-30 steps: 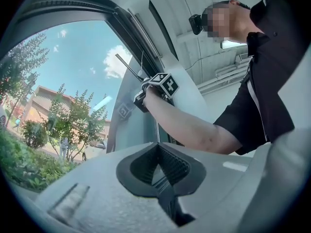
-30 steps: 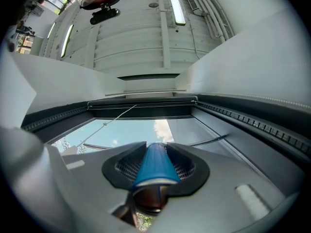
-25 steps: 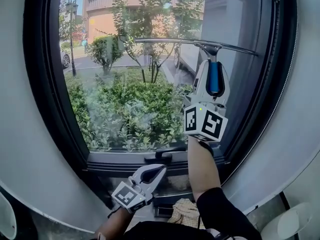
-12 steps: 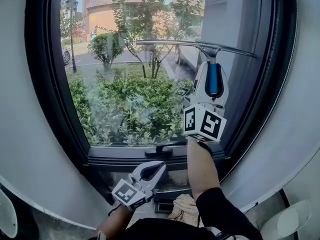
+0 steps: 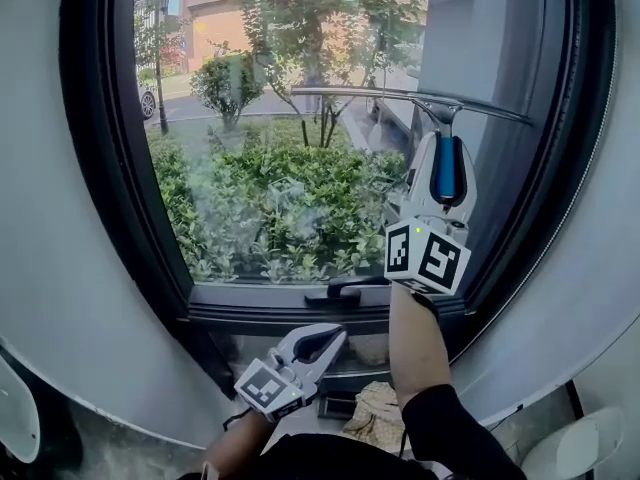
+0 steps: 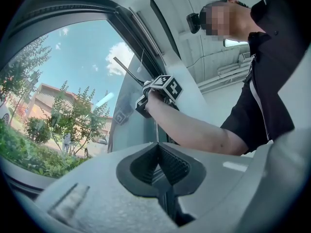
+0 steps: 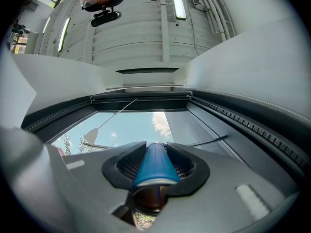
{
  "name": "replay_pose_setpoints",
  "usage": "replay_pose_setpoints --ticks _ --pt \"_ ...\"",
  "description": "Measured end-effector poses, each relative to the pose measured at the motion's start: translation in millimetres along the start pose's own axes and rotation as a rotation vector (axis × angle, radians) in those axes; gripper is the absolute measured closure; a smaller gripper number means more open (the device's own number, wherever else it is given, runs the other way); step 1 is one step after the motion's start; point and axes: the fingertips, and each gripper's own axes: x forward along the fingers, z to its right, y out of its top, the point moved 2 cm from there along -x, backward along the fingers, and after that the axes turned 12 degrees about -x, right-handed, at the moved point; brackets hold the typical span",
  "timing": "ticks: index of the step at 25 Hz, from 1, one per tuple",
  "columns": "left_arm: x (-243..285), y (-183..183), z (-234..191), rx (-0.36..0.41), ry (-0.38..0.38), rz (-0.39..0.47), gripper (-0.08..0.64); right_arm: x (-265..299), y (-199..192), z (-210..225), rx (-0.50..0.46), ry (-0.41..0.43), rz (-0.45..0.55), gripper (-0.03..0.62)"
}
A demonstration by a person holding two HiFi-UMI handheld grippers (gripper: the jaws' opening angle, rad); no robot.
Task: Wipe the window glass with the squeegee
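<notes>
Head view: the right hand-held gripper (image 5: 447, 156) pinches the blue handle of the squeegee (image 5: 400, 94), whose blade lies across the upper right of the window glass (image 5: 270, 178). The left hand-held gripper (image 5: 328, 338) hangs low, bottom centre.

Left gripper view: jaws pressed together, nothing between.

Right gripper view: 2 jaws clamp the blue handle.

Likely mid-wipe. Next, draw the blade downward with even pressure.

Pale grey shell on right gripper (image 5: 447, 153). Its cube (image 5: 428, 256) carries black-and-white square markers, with a small green light (image 5: 418, 220) just above the cube. Left gripper (image 5: 322, 340), below-left of the cube: same shell, second cube (image 5: 266, 388), black ribbed pads (image 6: 175, 165). Black short sleeve (image 5: 452, 426) below the cube.
</notes>
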Motion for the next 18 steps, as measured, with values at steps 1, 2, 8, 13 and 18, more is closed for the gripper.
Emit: replay_pose_setpoints --ticks 1,2,8,13,18 --pt "-1 0 -1 -0.001 0.003 -0.002 0.561 -1 -1 -1 0.001 0.001 -0.001 0.46" --pt "-1 -1 -1 -0.002 0.005 -0.003 0.561 -2 -1 -1 0.002 0.001 -0.004 0.46" --pt "-2 -2 1 -0.013 0.01 0.001 0.561 -7 -2 1 0.002 -0.001 -0.012 0.46" --pt "-6 0 -7 -0.017 0.024 0.002 0.561 -12 -8 -3 0.026 -0.011 -0.019 0.46" --pt "-9 -3 -8 -0.015 0.025 -0.004 0.561 -17 -10 -4 0.017 -0.005 -0.032 0.46"
